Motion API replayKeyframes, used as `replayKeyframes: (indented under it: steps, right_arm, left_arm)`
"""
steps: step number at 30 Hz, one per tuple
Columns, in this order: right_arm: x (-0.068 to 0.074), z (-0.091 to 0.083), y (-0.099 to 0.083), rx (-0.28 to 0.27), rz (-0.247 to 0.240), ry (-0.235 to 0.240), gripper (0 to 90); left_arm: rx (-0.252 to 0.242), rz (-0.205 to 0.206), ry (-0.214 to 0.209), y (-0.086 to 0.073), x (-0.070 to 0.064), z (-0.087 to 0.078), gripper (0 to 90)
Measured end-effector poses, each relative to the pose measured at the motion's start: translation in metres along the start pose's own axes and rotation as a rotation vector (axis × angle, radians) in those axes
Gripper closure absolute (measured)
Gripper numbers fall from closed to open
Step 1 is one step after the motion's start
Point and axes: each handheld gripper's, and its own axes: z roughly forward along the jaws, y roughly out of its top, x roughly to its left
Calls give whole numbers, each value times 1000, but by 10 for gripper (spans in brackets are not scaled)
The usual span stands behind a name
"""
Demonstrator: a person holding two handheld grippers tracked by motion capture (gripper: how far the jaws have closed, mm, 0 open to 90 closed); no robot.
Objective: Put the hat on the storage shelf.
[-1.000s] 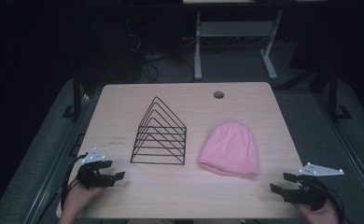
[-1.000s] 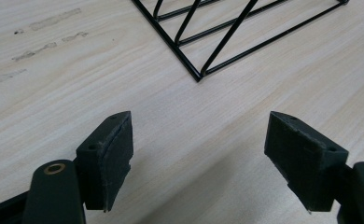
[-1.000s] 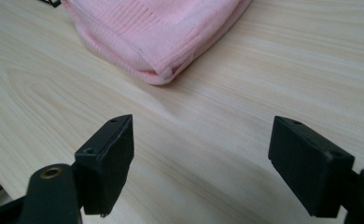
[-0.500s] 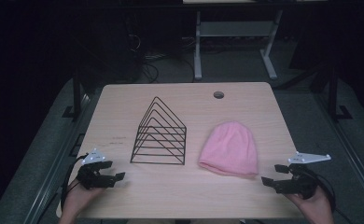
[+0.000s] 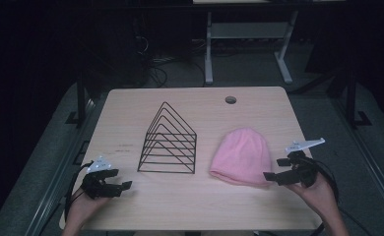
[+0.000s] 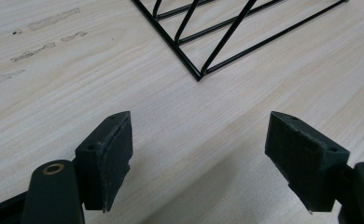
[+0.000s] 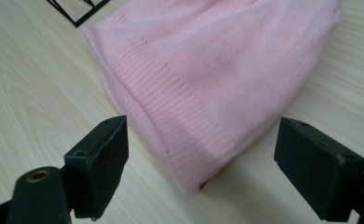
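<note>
A pink knitted beanie (image 5: 241,156) lies flat on the wooden table (image 5: 190,206), right of centre; its ribbed hem (image 7: 171,121) faces the near edge. My right gripper (image 5: 276,169) stands open just off the hem's near right corner, jaws on either side of that corner without touching it. A black wire rack (image 5: 169,140) of nested triangles stands at the middle of the table. My left gripper (image 5: 121,179) is open near the front left, empty, with the near corner of the wire rack (image 6: 199,74) a little ahead of it.
A round cable hole (image 5: 231,100) sits near the table's far edge. Beyond the table stand a white metal frame (image 5: 244,44) and cables on a dark floor. Bare wood lies along the front between the two grippers.
My right gripper has moved left and forward from the table's right edge up to the beanie's hem. The left gripper has barely moved.
</note>
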Motion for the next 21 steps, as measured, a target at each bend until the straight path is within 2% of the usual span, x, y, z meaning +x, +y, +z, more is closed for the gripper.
replayKeyframes:
  steps: [9,19,21]
  right_arm:
    - [-16,9,26,33,12,-3,175]
    - [-25,19,55,65,-2,-4,177]
    - [-29,23,64,75,-7,-5,177]
  left_arm:
    - [-10,-3,0,1,2,1,234]
    - [-3,-5,-4,1,2,-1,233]
    - [-11,-17,-6,0,1,-1,233]
